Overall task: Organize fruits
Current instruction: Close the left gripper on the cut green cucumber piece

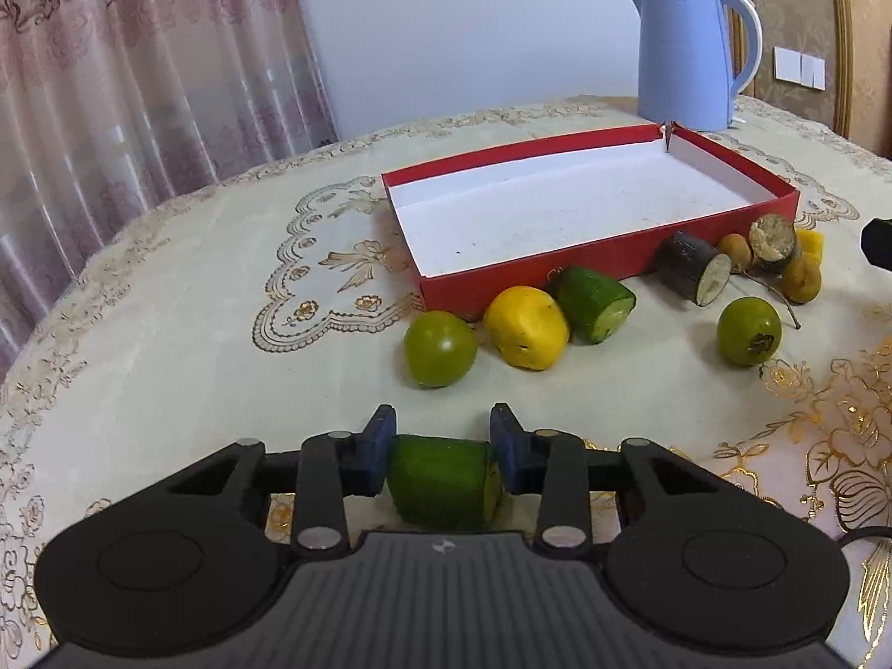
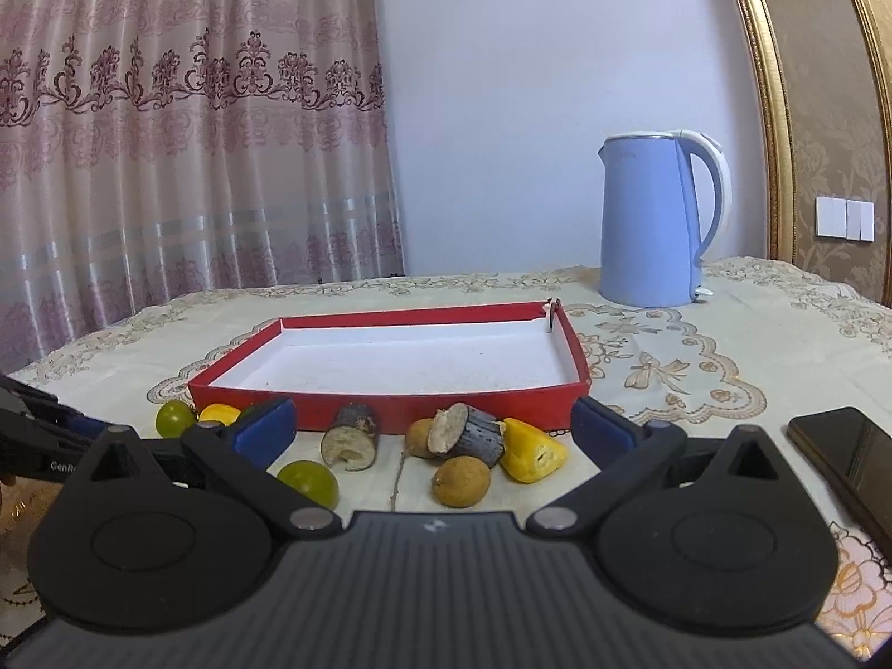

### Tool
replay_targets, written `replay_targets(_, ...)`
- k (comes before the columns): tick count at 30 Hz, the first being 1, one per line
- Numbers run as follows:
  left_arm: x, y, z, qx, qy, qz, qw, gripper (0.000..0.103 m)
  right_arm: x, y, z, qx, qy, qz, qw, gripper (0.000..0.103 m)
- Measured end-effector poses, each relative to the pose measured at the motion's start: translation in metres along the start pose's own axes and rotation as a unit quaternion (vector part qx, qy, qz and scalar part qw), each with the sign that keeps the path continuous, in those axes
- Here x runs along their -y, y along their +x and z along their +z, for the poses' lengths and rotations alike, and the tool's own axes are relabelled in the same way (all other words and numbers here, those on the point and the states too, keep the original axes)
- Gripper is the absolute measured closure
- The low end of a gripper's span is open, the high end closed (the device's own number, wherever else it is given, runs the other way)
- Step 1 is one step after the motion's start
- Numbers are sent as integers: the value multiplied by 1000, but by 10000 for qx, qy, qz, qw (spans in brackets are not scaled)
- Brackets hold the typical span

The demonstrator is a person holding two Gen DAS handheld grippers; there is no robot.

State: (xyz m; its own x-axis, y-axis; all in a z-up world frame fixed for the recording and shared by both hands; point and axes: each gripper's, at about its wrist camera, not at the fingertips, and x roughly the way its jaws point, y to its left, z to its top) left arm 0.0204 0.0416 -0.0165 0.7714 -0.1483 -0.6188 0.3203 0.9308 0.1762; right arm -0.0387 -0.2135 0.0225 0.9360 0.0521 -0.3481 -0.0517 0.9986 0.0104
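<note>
My left gripper (image 1: 443, 443) is shut on a green cut fruit piece (image 1: 443, 482), its blue pads pressing both sides, near the table's front. Beyond it lie a round green fruit (image 1: 440, 348), a yellow piece (image 1: 527, 327), another green cut piece (image 1: 596, 304), dark cut chunks (image 1: 694, 273) and a second round green fruit (image 1: 749, 330), all in front of the red box (image 1: 613, 253) with a white floor. My right gripper (image 2: 435, 423) stands open above dark chunks (image 2: 351, 437), brown round fruits (image 2: 461, 482), a yellow piece (image 2: 532, 451) and a green fruit (image 2: 309, 482).
A blue kettle (image 1: 691, 56) stands behind the box at the back right. A dark phone (image 2: 853, 460) lies on the embroidered tablecloth (image 1: 223, 334) at the right. Curtains hang behind the table on the left. The other gripper's black tip (image 1: 878, 242) shows at the right edge.
</note>
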Motion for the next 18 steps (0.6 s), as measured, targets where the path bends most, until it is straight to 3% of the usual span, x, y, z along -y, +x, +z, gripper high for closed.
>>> replay_targets(5, 0, -10, 0, 116, -134, 4, 9998, 71, -2, -3, 1, 24, -141, -6, 9999, 0)
replay_targets(6, -1, -12, 1, 149, -174, 8, 9997, 74, -4, -4, 1, 19, -203, -5, 9998, 0)
replay_targets(7, -1, -13, 1, 177, -197, 53, 9996, 85, -5, -4, 1, 4, -300, -1, 9995, 0)
replay_targets(9, -5, -16, 4, 224, -271, 105, 9993, 90, -9, -5, 1, -36, -489, 55, 9988, 0)
replay_targets(15, -10, -16, -2, 264, -181, 78, 9995, 89, -24, 1, 4, -404, -743, 356, 9958, 2)
replay_targets(18, -14, -16, -5, 302, -185, 81, 9993, 85, -38, 11, 2, -593, -1059, 462, 9915, 14)
